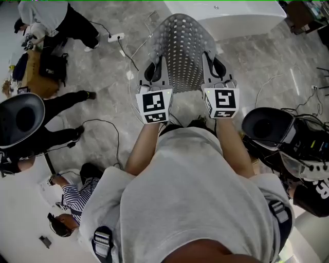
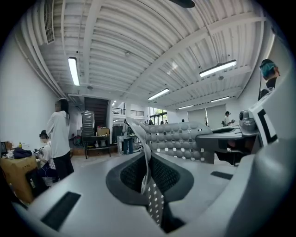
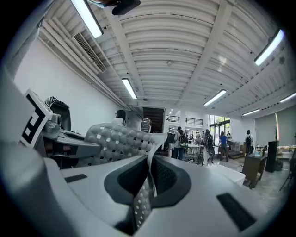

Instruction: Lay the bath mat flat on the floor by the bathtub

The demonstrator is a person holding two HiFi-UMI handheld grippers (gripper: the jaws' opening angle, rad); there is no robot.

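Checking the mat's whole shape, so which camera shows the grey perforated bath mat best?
The head view: the grey perforated rubber bath mat spreads out whole between the left tongs and right tongs. The two gripper views each show only its pinched edge and a foreshortened strip.

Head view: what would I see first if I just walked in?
A grey mat full of holes, held up in the air at the middle top. The left gripper and the right gripper each pinch one near corner of it. Past it, at the top edge, sits the white bathtub.
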